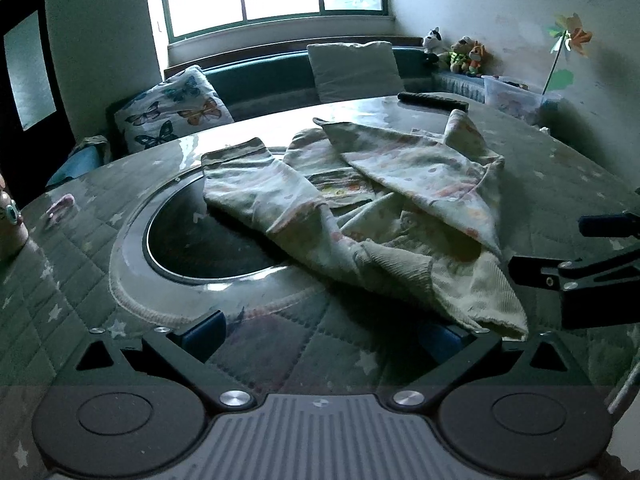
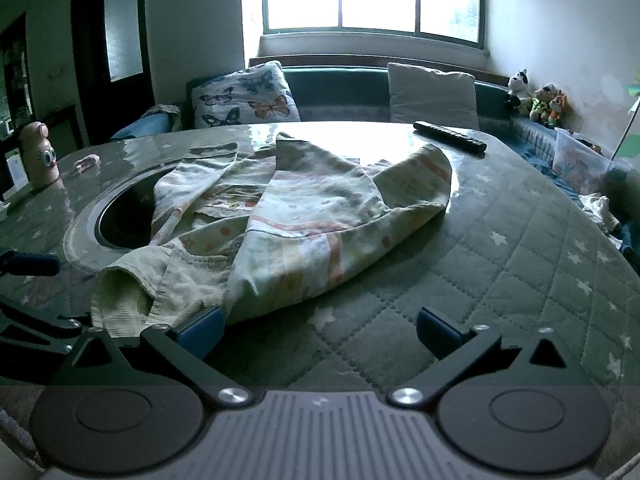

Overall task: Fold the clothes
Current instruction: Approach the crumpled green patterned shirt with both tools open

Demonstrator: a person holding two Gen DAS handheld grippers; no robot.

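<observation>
Left wrist: one garment [image 1: 360, 208] lies crumpled ahead of my left tongs [image 1: 324, 334], released, its hem over their right finger. Right wrist: right tongs [image 2: 320, 330] released, garment ahead-left, bare worktop [image 2: 520, 248] ahead-right.

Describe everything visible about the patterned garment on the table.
The garment is a pale, cream-coloured piece with a faded print of pastel and orange patches, soft woven cloth by its look, with ribbed knit cuffs. It lies crumpled and unfolded on the quilted star-print table cover, sleeves and panels thrown over each other. One part drapes over the round dark inset in the table. The near ribbed edge lies close by the open left gripper and open right gripper; neither grips it.
</observation>
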